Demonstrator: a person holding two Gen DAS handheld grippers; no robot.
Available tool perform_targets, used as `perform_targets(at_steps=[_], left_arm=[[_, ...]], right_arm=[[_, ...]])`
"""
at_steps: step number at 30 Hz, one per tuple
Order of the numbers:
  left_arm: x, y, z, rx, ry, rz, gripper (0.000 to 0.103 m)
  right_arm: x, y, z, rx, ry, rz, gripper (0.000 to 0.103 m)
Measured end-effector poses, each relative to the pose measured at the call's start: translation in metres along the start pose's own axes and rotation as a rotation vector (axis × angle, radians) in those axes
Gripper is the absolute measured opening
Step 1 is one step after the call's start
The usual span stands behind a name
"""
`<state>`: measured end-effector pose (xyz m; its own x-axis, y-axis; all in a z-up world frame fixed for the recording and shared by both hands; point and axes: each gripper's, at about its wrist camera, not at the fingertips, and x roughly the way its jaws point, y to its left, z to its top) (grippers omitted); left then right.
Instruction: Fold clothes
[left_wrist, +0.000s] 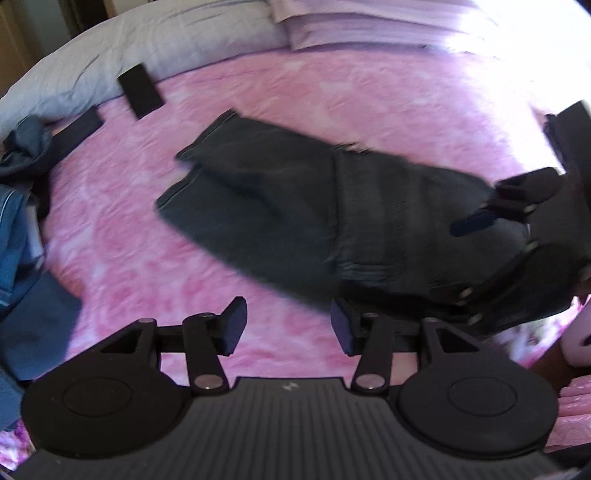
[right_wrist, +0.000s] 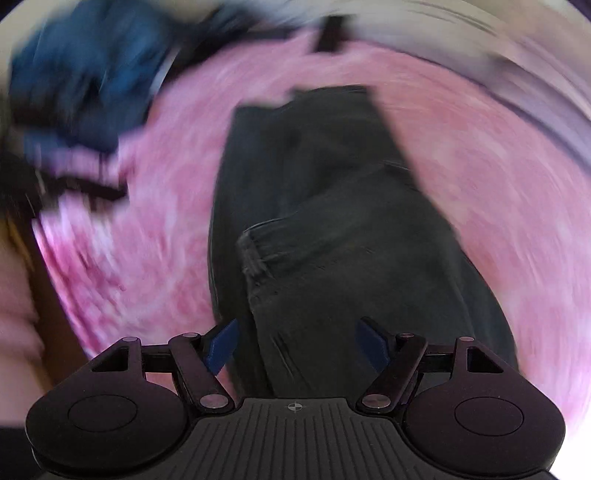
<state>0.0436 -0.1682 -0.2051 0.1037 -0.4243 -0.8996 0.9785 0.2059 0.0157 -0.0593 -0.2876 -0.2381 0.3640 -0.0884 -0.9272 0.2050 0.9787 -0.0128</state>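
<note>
Dark grey jeans (left_wrist: 303, 210) lie folded lengthwise on the pink bedspread (left_wrist: 332, 92). My left gripper (left_wrist: 288, 328) is open and empty, just in front of the jeans' near edge. My right gripper also shows in the left wrist view (left_wrist: 491, 214), at the jeans' right end. In the blurred right wrist view the jeans (right_wrist: 332, 221) stretch away from my right gripper (right_wrist: 297, 345), which is open over their near end, with cloth between the jaws but not clamped.
A heap of blue clothes (left_wrist: 22, 236) lies at the left edge of the bed and shows in the right wrist view (right_wrist: 85, 81) too. Two dark flat rectangular items (left_wrist: 140, 90) lie near the grey pillow (left_wrist: 147, 48). A striped pillow (left_wrist: 369, 26) is at the back.
</note>
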Motion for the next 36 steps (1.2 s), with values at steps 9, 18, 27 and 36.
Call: perform_targets(at_steps=[9,18,27,36], left_arm=[[0.047,0.023,0.005,0.037,0.001,-0.061,0.052],[0.072,0.010,0.020,0.059,-0.020,-0.001,0.056],[0.053,-0.043,0.019,-0.005,-0.155,-0.017,0.057],[0.083,-0.149,0.045,0.154,-0.340,-0.355,0.064]], right_arm=[[0.015,-0.009,-0.013,-0.021,-0.006,-0.075,0.012],[-0.128,-0.134,-0.107,0.744,-0.332,-0.209,0.007],[-0.215,-0.202,-0.305,1.221,-0.517,-0.346,0.007],[-0.183,-0.198,-0.369,1.243,-0.648,-0.327,0.007]])
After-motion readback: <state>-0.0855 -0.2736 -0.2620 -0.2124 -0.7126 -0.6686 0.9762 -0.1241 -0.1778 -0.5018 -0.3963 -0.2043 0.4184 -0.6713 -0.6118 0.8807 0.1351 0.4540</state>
